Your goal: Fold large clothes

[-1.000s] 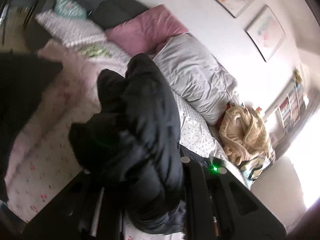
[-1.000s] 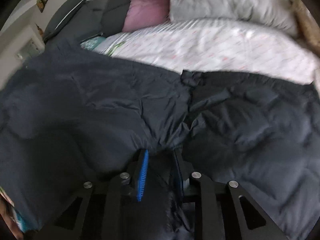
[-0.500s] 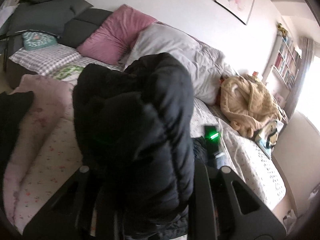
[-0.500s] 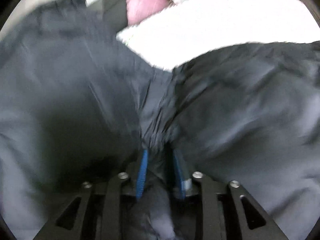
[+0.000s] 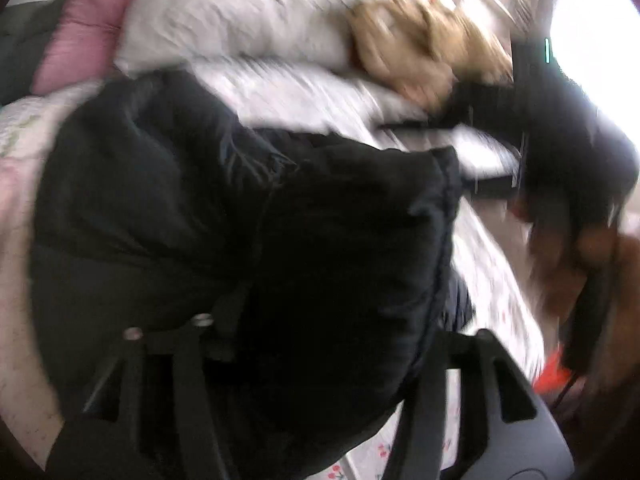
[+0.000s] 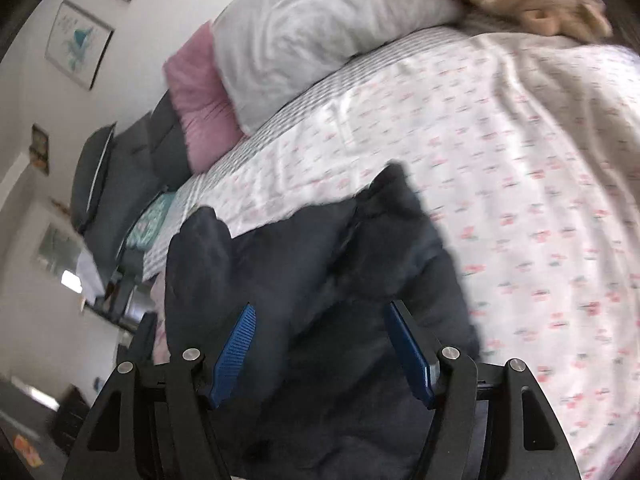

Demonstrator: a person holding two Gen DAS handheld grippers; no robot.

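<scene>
No readable writing shows. The puffy black quilted jacket [image 6: 320, 280] lies bunched on the white flower-printed bed [image 6: 520, 200], between the right tool's [image 6: 320, 340] blue pads, whose jaws have just been opening and stand apart. The left tool [image 5: 320, 340], blurred, has also been opening; jacket fabric hides its fingertips.

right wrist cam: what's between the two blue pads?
Dark puffer jacket fabric fills the gap between the blue pads. The right gripper has just been opening; pads look clear of it.
</scene>
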